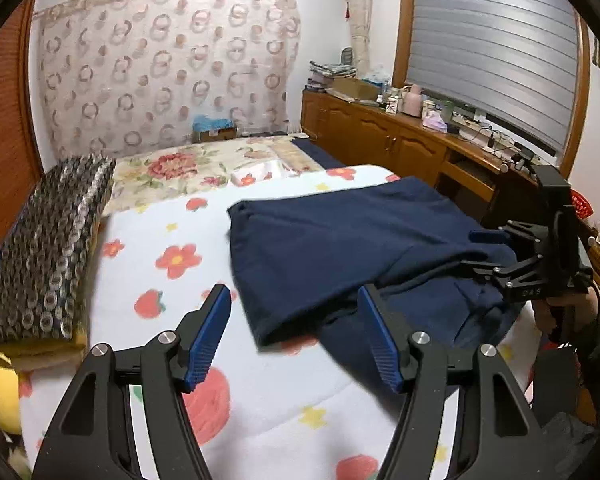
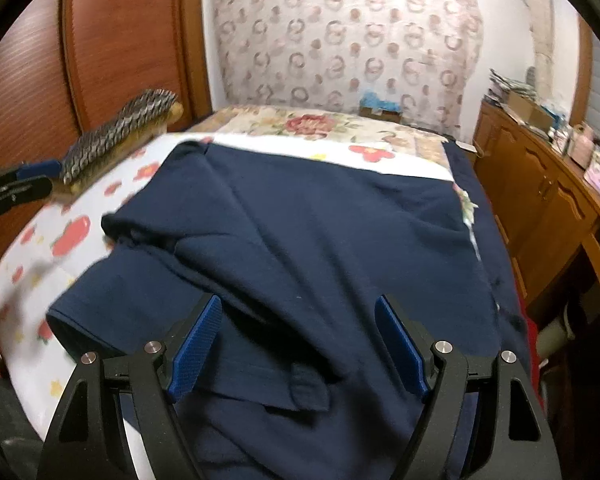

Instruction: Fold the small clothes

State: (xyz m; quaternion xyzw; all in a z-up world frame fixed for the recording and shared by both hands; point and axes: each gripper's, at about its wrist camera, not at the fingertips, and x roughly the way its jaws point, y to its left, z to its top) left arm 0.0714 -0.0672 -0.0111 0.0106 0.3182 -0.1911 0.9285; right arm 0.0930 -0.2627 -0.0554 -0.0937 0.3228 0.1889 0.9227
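Nearest my left camera, the left gripper (image 1: pixel 294 320) hangs with its jaws spread wide and nothing between them, over the white flowered blanket (image 1: pixel 148 240) just beside the near corner of the navy garment (image 1: pixel 340 248). My right gripper (image 2: pixel 298 340) also stands wide open, its blue pads (image 2: pixel 198 354) poised above the rumpled near part of the garment (image 2: pixel 300 220) (I cannot tell whether the pads touch the cloth). The garment lies partly folded on the blanket, a sleeve sticking out on the left of the right view. Beyond it I see a floral sheet (image 1: pixel 188 166), a dark patterned cushion (image 1: pixel 48 248) along the bed's left edge, and a wooden cabinet (image 1: pixel 380 132) cluttered on top.
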